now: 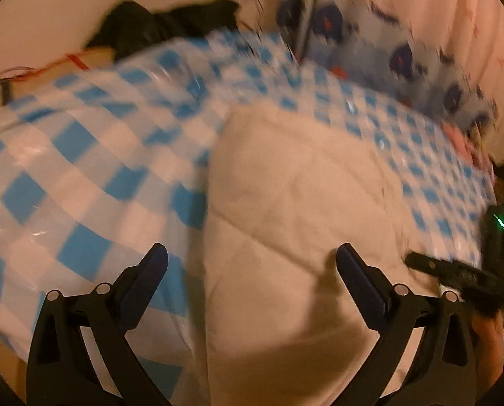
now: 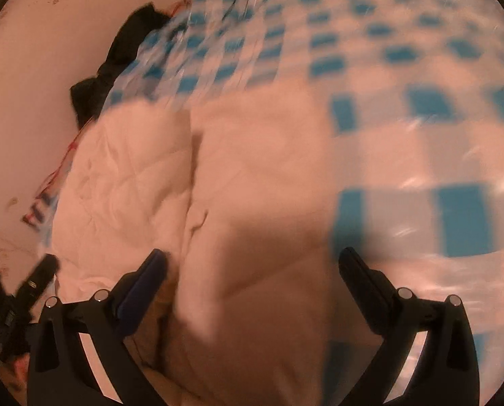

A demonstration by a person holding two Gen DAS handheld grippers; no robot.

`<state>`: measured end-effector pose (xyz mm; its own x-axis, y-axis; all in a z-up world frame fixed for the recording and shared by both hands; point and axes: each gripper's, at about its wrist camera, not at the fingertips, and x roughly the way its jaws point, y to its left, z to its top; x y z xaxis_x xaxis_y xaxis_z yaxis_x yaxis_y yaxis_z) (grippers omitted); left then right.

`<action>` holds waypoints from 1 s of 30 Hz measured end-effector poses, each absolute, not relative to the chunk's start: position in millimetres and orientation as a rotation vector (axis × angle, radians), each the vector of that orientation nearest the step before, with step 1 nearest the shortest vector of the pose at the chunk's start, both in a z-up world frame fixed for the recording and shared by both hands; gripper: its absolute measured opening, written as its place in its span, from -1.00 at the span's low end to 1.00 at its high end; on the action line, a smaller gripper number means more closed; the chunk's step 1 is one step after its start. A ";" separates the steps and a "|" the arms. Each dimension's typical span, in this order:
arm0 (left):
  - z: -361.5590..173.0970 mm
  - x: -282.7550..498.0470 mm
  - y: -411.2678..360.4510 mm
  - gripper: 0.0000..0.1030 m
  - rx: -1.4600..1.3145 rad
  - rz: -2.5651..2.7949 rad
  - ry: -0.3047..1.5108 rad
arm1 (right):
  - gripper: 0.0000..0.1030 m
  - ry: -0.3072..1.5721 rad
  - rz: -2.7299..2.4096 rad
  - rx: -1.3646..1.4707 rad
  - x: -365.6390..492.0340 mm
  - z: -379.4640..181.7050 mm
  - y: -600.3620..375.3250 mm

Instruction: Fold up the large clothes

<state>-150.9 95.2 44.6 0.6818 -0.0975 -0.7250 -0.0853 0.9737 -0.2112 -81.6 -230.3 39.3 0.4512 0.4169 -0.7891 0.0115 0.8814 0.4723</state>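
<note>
Here, one cream quilted garment (image 1: 295, 203) lies on a surface covered by one blue-and-white checked cloth (image 1: 66, 155), under what looks like clear plastic sheeting; whether that surface is a bed or a desk cannot be told. Both views are blurred.

The left tool (image 1: 252, 264) has its two fingers spread wide and holds nothing; it hangs over the near part of the garment, with the left finger over the checked cloth and the right finger over the cream fabric. In the right wrist view the same garment (image 2: 252, 176) shows two layers or panels side by side, a paler one at the left and a tanner one at the centre, with a seam or edge running between them. The right tool (image 2: 252, 264) is likewise spread open and empty, above the garment's near portion; whether its fingertips touch the fabric cannot be told.

Each view catches the other tool at its edge: the right one (image 1: 461, 274) and the left one (image 2: 32, 284).

One dark bundle of cloth (image 1: 157, 20) sits at the far edge against a pale wall (image 1: 66, 6). One blue patterned fabric (image 1: 370, 34) hangs beside a pink curtain (image 1: 454, 10).
</note>
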 end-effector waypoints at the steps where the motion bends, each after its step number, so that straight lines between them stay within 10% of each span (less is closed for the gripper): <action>1: 48.0 -151.1 90.7 0.86 -0.228 -0.017 0.801 | 0.89 1.032 0.267 0.425 -84.6 53.4 -229.4; 10: 25.1 -141.1 22.8 0.87 0.018 -0.091 0.876 | 0.89 1.157 0.346 0.235 -77.9 23.9 -176.4; 30: 102.7 -225.6 19.7 0.87 -0.011 -0.075 0.873 | 0.89 0.936 0.136 0.198 -182.4 147.4 -194.7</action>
